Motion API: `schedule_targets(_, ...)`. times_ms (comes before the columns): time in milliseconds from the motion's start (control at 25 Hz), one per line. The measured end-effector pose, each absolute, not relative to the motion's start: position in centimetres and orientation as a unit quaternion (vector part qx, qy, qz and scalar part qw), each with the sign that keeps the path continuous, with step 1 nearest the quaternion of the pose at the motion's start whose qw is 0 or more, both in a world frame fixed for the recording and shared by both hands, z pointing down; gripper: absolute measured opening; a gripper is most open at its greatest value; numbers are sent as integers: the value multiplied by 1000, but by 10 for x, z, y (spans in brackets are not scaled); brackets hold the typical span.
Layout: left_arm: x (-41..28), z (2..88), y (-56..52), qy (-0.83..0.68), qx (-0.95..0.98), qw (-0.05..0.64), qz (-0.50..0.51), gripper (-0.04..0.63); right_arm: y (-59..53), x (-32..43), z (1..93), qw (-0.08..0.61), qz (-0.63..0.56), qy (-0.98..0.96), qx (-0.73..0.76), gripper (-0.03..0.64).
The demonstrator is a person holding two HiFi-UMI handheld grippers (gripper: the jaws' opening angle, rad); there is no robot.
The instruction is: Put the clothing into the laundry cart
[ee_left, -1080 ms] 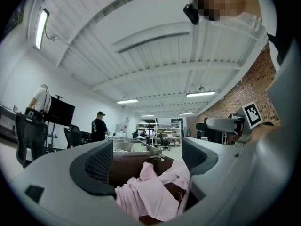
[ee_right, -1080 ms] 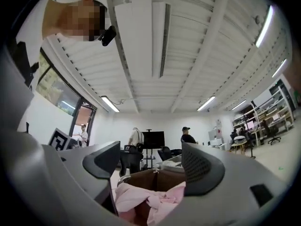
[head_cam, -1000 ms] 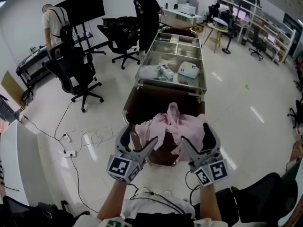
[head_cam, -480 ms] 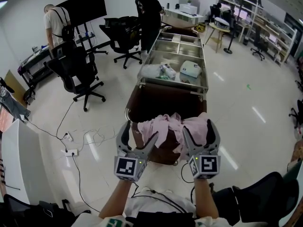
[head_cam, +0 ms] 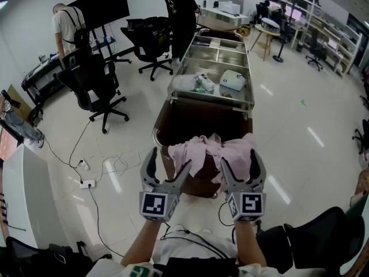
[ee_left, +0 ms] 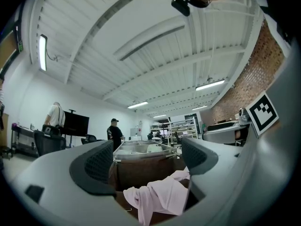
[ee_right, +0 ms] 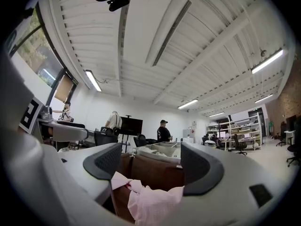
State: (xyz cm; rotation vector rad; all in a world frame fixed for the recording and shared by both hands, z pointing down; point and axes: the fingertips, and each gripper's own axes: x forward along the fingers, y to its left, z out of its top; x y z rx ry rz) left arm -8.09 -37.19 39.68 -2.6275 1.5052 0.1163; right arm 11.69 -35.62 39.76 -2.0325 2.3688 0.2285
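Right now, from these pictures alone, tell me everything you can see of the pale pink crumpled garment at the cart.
The pale pink crumpled fabric garment looks thin and soft, bunched into loose folds with no clear shape. It is draped over the near rim of the brown fabric laundry cart bag, with folds hanging down. It sits between the open jaws of the left claw and the right claw. Neither claw's pads plainly press on it.
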Motion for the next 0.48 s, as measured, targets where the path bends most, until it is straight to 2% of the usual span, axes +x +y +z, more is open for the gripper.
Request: schedule_targets(480, -88, 412, -367, 499, -863, 70, 23, 433, -349, 115, 404, 5, 63, 759, -648, 423)
